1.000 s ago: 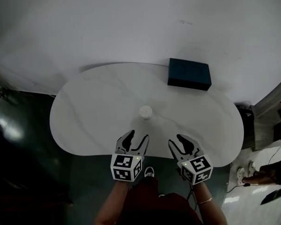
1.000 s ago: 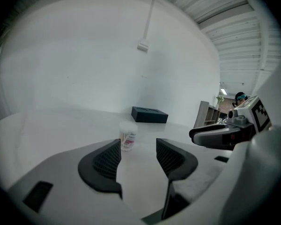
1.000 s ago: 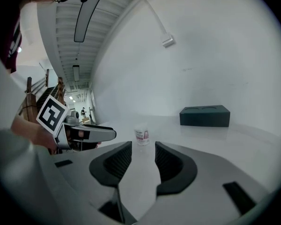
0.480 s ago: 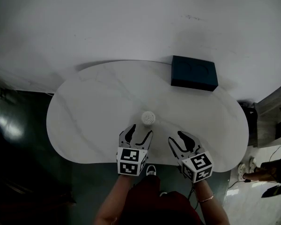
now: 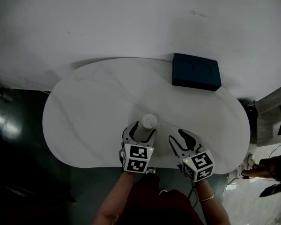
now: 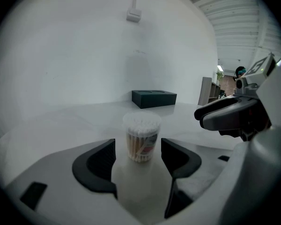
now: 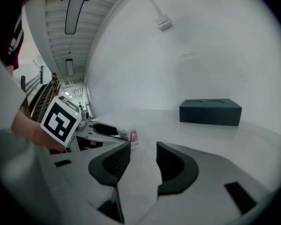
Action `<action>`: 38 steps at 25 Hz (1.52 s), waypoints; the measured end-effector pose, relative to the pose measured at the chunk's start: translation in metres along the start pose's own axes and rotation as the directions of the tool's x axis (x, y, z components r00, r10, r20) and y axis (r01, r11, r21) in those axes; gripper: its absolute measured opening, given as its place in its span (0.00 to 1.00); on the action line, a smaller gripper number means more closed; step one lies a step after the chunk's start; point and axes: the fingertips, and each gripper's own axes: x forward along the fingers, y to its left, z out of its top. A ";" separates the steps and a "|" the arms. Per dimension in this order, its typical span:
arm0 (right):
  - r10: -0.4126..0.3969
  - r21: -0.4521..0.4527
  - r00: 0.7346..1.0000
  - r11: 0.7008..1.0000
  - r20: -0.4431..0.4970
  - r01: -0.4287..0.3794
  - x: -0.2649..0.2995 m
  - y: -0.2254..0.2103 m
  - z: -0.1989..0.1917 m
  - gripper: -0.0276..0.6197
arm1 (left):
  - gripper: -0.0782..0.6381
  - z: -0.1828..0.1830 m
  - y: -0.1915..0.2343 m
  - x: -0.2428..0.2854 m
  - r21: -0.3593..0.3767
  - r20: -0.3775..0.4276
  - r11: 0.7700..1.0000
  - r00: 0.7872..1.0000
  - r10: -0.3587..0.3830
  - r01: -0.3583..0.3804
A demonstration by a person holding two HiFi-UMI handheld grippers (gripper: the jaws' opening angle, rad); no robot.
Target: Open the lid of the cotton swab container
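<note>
The cotton swab container (image 5: 149, 121) is a small clear tub with a white lid, upright near the front of the white table (image 5: 84, 111). In the left gripper view the container (image 6: 141, 136) stands lid on, full of swabs, in the gap just past the jaw tips. My left gripper (image 5: 140, 131) reaches it from the near side; its jaws are opening and the pads do not touch the container. My right gripper (image 5: 181, 139) hovers to its right, open, with nothing between its jaws. In the right gripper view the container (image 7: 133, 138) peeks out behind the left gripper (image 7: 105, 129).
A dark teal box (image 5: 196, 71) lies at the table's back right, also seen as the box (image 6: 154, 98) and the box (image 7: 210, 111). A white wall rises behind the table. The table's front edge runs just under both grippers.
My left gripper has moved forward to the container and its jaws have spread wider around it. The right gripper has barely moved.
</note>
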 end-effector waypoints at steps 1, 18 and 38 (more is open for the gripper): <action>-0.002 -0.001 1.000 1.000 -0.004 0.002 0.001 -0.001 -0.001 0.30 | 0.50 0.001 0.000 0.002 0.010 -0.002 1.000 1.000 -0.002 0.002; -0.055 0.017 0.998 0.998 0.015 0.054 0.000 -0.010 0.011 0.30 | 0.50 0.000 -0.002 0.031 0.080 -0.058 0.997 0.998 0.006 -0.002; 0.006 -0.053 0.998 0.999 0.063 -0.003 -0.023 0.014 0.025 0.30 | 0.49 0.024 -0.029 -0.012 0.121 -0.053 0.951 0.958 -0.281 0.286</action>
